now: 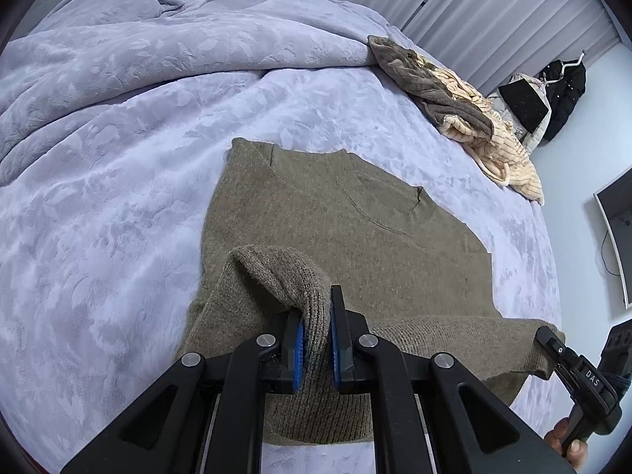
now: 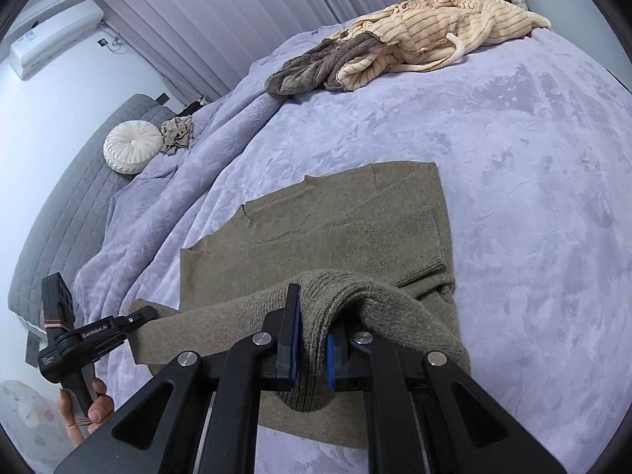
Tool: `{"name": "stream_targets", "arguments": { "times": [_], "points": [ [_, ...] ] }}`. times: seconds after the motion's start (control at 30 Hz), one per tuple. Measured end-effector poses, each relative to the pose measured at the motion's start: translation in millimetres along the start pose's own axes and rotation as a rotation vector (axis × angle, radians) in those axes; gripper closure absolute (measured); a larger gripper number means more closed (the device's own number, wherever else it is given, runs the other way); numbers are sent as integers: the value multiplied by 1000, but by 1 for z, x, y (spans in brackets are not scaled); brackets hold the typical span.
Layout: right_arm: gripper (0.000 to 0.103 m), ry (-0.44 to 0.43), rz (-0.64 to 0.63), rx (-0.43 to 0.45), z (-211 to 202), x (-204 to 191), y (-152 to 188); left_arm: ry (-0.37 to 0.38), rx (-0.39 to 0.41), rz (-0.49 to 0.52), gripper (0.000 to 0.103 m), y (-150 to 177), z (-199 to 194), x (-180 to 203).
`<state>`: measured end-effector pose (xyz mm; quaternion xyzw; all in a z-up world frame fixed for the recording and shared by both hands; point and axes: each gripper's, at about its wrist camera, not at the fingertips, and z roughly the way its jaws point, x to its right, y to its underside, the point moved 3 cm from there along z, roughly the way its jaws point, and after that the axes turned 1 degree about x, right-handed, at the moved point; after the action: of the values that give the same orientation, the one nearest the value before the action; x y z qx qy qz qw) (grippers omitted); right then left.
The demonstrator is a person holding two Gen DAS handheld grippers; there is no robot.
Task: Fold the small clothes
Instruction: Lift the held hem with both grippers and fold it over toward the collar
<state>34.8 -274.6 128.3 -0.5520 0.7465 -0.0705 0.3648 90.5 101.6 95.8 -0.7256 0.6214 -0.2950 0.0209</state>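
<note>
a lilac plush bedspread point(image 1: 118, 197) with an olive knit sweater point(image 1: 355, 213) laid flat on it, neckline at the far end, sleeves already tucked in so the body forms 1 long rectangle running near to far. at the left near corner of the hem, the left gripper point(image 1: 316, 339) is pressed together on a bunched fold of the ribbed edge, lifted off the bed. at the right near corner, the right gripper point(image 2: 314, 339) pinches the hem in the same way. the raised hem stretches left to right between the 2 tongs, and both sit about equally near to it. the rest of the sweater lies straight ahead of both, toward the far side, so the fold would likely carry the hem away toward the collar point(image 1: 387, 205). a heap of striped cream and grey clothes point(image 2: 414, 35) lies far right, well apart.
</note>
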Motion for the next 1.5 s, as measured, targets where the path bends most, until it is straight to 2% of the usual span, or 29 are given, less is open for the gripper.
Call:
{"name": "stream_targets", "arguments": {
  "times": [0.2,0.7,1.1,1.37,1.5],
  "points": [
    [92,43,-11,-18,18,-3,-19,-22,-13,-9,91,-15,14,1],
    [92,80,3,-48,54,2,-44,-42,-53,-16,91,-47,47,2],
    [92,81,49,-53,74,17,-61,-40,-46,1,91,-75,60,19],
    [92,81,61,-55,91,19,-76,-45,-52,-8,91,-96,77,21],
    [92,91,71,-67,103,25,-79,-64,-74,11,91,-96,93,22]
  ]
}}
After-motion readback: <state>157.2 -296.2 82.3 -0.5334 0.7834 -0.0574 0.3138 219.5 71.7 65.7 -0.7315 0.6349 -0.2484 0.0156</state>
